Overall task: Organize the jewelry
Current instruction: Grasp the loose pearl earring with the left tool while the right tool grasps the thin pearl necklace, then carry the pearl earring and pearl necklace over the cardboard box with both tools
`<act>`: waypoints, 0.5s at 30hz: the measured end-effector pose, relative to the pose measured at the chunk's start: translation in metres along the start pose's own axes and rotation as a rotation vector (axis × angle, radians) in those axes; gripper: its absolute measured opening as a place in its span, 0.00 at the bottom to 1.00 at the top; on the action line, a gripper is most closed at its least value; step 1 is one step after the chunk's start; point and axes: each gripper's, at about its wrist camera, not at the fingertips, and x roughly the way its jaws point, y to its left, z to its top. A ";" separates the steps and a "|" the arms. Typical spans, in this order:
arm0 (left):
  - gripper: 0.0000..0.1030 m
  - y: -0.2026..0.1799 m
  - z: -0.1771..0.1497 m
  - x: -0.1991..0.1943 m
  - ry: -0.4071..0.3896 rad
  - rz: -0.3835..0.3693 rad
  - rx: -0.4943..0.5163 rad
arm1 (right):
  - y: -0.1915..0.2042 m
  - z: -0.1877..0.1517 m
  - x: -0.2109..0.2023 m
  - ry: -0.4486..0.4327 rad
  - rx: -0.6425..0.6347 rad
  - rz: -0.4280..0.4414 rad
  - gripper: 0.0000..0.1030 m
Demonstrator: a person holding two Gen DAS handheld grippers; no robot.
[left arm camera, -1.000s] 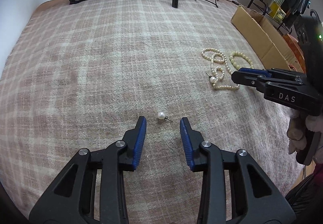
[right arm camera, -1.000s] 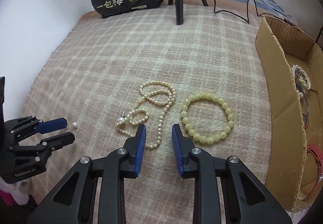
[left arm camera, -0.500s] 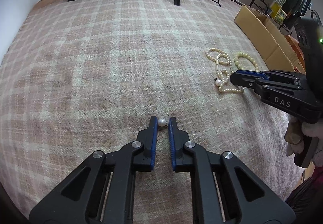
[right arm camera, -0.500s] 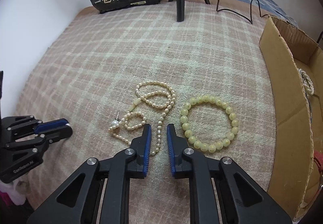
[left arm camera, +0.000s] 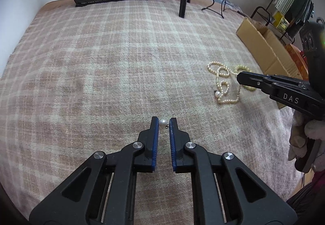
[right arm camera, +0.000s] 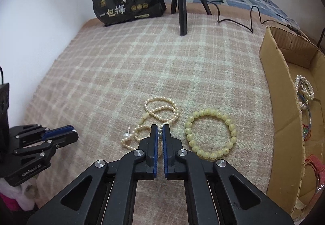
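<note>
Left wrist view: my left gripper has its pads nearly together on the pearl earring, just above the blanket. It's tiny, light and slick, so I'd pinch the bead itself.
Right wrist view: my right gripper is almost closed around a strand of the pearl necklace; limp, it will dangle
</note>
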 end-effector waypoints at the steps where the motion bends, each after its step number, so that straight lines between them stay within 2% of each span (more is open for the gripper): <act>1: 0.08 0.001 0.001 -0.003 -0.006 -0.003 -0.004 | 0.001 0.001 -0.002 -0.007 0.005 0.007 0.03; 7: 0.08 0.001 0.005 -0.025 -0.055 -0.016 -0.016 | 0.005 0.008 -0.025 -0.066 0.033 0.042 0.03; 15: 0.08 0.003 0.006 -0.045 -0.096 -0.021 -0.031 | 0.019 0.015 -0.055 -0.140 0.005 0.028 0.03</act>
